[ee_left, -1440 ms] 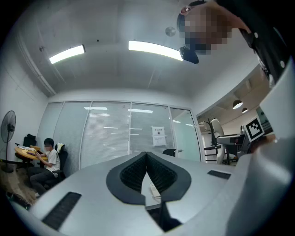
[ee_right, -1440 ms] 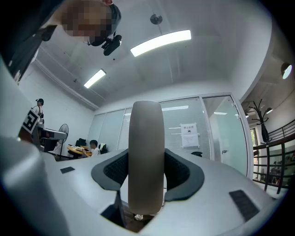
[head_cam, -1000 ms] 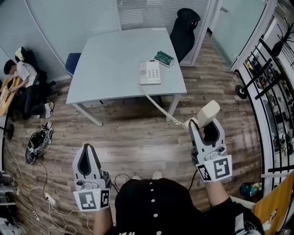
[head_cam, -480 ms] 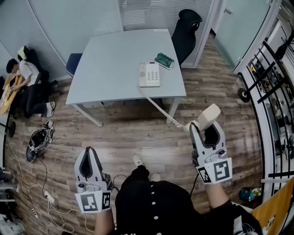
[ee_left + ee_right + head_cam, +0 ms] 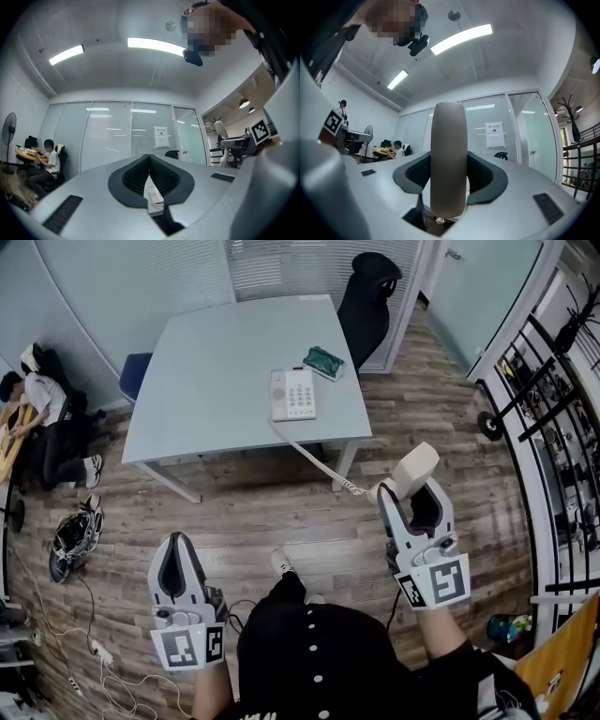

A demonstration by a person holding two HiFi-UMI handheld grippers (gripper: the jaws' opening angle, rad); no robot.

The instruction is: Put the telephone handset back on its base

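Observation:
The beige telephone base (image 5: 293, 394) lies near the front edge of the grey table (image 5: 216, 371). From it a coiled cord (image 5: 314, 460) sags off the edge to the beige handset (image 5: 413, 470). My right gripper (image 5: 411, 489) is shut on the handset and holds it in the air over the floor, right of the table and short of it. In the right gripper view the handset (image 5: 448, 154) stands upright between the dark pads (image 5: 483, 172). My left gripper (image 5: 176, 540) hangs lower left over the floor, shut and holding nothing. Its closed tips (image 5: 149, 157) frame the base (image 5: 155, 194).
A green object (image 5: 322, 362) lies behind the base. A black office chair (image 5: 368, 296) and a blue chair (image 5: 134, 373) stand by the table. A person (image 5: 42, 413) sits at far left. A bag (image 5: 73, 538) and cables (image 5: 98, 648) lie on the floor; a black rack (image 5: 548, 418) lines the right.
The person has stepped forward, one foot now showing, and both grippers have edged toward the table. The right gripper keeps its hold on the handset.

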